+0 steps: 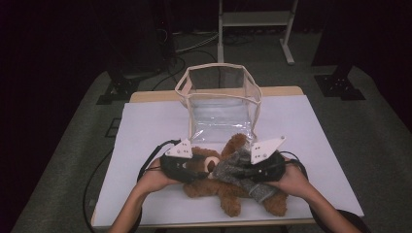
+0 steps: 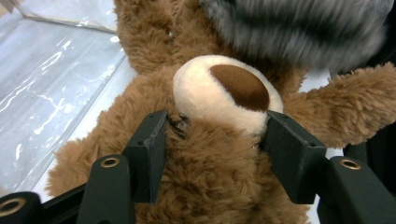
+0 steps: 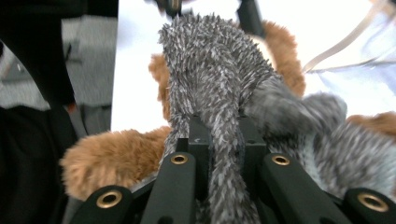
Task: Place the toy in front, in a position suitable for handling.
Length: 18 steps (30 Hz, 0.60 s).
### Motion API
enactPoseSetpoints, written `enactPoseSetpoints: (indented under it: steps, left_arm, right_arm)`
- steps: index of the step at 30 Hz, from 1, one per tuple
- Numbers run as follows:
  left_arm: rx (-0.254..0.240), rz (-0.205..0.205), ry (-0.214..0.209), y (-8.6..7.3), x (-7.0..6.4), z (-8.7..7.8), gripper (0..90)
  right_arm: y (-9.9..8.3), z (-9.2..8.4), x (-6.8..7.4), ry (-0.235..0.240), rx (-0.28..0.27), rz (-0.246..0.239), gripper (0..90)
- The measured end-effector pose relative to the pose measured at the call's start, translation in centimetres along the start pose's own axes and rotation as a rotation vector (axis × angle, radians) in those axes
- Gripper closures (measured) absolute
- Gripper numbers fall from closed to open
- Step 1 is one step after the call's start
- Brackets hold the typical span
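- On the white table (image 1: 145, 126), just in front of the clear bag (image 1: 219, 104), the teddy bear (image 1: 228, 191) lies on its back.
- My left gripper (image 2: 215, 140) straddles its muzzle, jaws half closed, pads against the fur.
- My right gripper (image 3: 223, 140) pinches the grey scarf (image 3: 215, 79) tight.
- I judge the scarf only half dressed on; the bear still lies outside the bag.
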<state>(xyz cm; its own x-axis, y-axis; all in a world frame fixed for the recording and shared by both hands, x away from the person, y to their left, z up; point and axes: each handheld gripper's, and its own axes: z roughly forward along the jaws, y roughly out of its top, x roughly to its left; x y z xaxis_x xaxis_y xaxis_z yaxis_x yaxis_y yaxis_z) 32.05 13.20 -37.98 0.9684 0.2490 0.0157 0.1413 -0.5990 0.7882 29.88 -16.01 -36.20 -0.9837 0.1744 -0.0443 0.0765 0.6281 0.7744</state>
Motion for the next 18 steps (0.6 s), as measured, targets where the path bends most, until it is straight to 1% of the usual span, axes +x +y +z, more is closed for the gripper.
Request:
enactPoseSetpoints:
  steps: [1, 2, 3, 4, 6, 8, 9, 10, 11, 12, 13, 14, 18]
  left_arm:
    - [-0.001, 0.002, 0.011, -0.1, 0.0, -0.3, 39.4]
    - [-0.01, -0.007, 0.02, -0.2, 0.0, -0.6, 37.3]
    - [-0.016, -0.011, 0.024, -0.4, 0.1, -0.8, 35.8]
    - [-0.022, -0.017, 0.021, -0.5, 0.2, -0.9, 35.7]
    - [-0.022, -0.017, 0.014, -0.6, 0.1, -0.8, 35.7]
    - [-0.017, -0.018, 0.009, -0.5, 0.1, -0.6, 35.7]
    - [-0.012, -0.026, -0.001, -0.4, 0.2, -0.5, 35.7]
    - [-0.006, -0.037, -0.016, -0.4, 0.1, -0.3, 35.8]
    - [-0.003, -0.037, -0.028, -0.4, 0.0, -0.1, 35.8]
    - [0.001, -0.033, -0.03, -0.4, -0.1, 0.1, 35.9]
    - [0.004, -0.034, -0.034, -0.4, -0.3, 0.3, 36.8]
    - [0.004, -0.031, -0.031, -0.3, -0.4, 0.5, 38.3]
    - [0.008, -0.037, -0.013, -0.2, -0.6, 1.1, 41.4]
  right_arm:
    - [-0.2, 0.3, 0.0, 0.0, 0.011, -0.002, 79.5]
    - [-0.4, 0.4, -0.2, 0.004, 0.011, 0.0, 79.6]
    - [-0.7, 0.2, -0.3, 0.003, 0.012, 0.013, 79.7]
    - [-0.9, 0.0, -0.5, -0.007, 0.019, 0.006, 79.8]
    - [-1.3, -0.6, -0.8, -0.018, 0.033, 0.014, 80.0]
    - [-1.6, -1.2, -1.1, -0.032, 0.052, 0.014, 80.1]
    - [-1.7, -1.3, -1.2, -0.036, 0.057, 0.016, 80.1]
    - [-1.9, -1.7, -1.5, -0.042, 0.063, 0.022, 80.2]
    - [-2.1, -1.9, -1.7, -0.044, 0.067, 0.028, 80.2]
    - [-2.3, -2.1, -1.9, -0.044, 0.068, 0.033, 80.3]
    - [-2.5, -2.2, -2.1, -0.044, 0.067, 0.048, 80.2]
    - [-2.8, -2.4, -2.3, -0.042, 0.065, 0.048, 80.3]
    - [-3.0, -2.8, -2.6, -0.042, 0.046, 0.083, 80.2]
